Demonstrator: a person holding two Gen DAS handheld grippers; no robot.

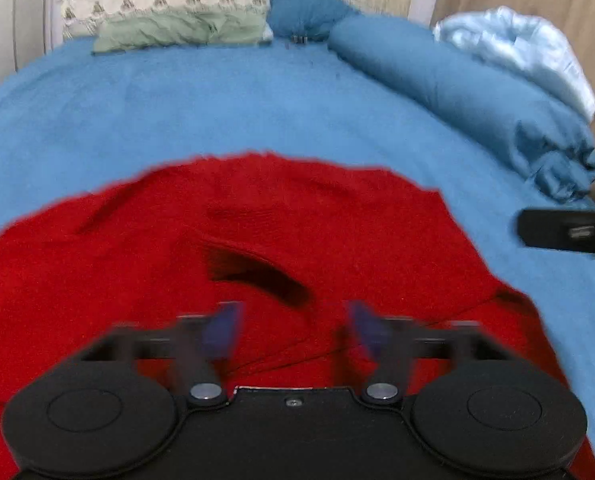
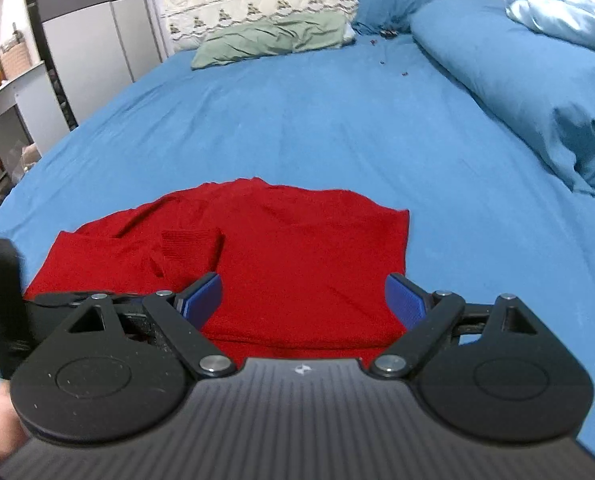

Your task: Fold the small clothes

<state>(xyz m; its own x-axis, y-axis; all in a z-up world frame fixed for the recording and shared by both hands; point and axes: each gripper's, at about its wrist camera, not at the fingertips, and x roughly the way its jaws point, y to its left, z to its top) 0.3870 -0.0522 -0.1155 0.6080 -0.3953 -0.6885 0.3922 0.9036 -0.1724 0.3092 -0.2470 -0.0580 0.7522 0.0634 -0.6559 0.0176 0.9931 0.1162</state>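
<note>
A soft red knitted sweater (image 2: 257,264) lies on a big blue bed sheet (image 2: 317,120), with both claws above it.

The left gripper (image 1: 293,332) has its blue pads spread wide apart, and nothing is between them; it looks blurry. The right gripper (image 2: 303,300) is spread wide too, and it holds nothing. The sweater is partly folded, with one ribbed cuff (image 2: 189,242) lying on top of it. It sits on the near part of the bed. Far away by the headboard there is a green pillow (image 2: 273,38). A rolled blue quilt (image 2: 517,64) lies along the right side.
</note>
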